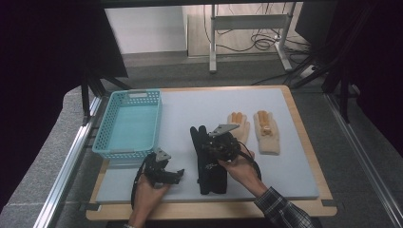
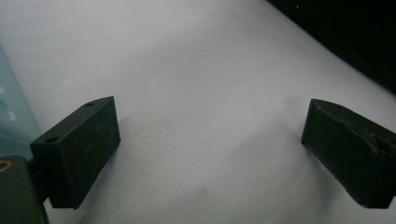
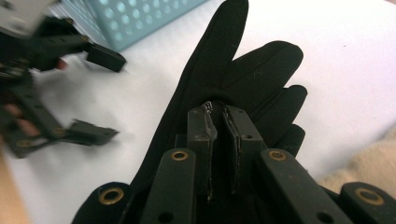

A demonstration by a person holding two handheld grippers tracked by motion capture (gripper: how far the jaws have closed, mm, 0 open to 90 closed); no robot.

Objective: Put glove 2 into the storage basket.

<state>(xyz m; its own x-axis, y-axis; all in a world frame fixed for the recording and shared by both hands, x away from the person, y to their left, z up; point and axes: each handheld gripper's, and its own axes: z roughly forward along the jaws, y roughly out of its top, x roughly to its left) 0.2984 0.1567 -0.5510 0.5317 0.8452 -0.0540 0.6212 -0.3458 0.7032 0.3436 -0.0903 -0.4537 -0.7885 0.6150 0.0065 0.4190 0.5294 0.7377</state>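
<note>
A black glove (image 1: 208, 161) is seen at lower centre of the high view, pinched by the closed right gripper (image 3: 219, 122). At lower left, the left gripper (image 2: 210, 149) is held wide apart beside a blue basket (image 1: 127, 124).

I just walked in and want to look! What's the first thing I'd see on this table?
Probably the flat black fabric glove in the middle of the pale grey table mat, with the right gripper over it, jaws closed. To its right lie two beige knitted gloves, and at the left sits an empty turquoise plastic basket, near the left gripper with jaws wide apart.
</note>
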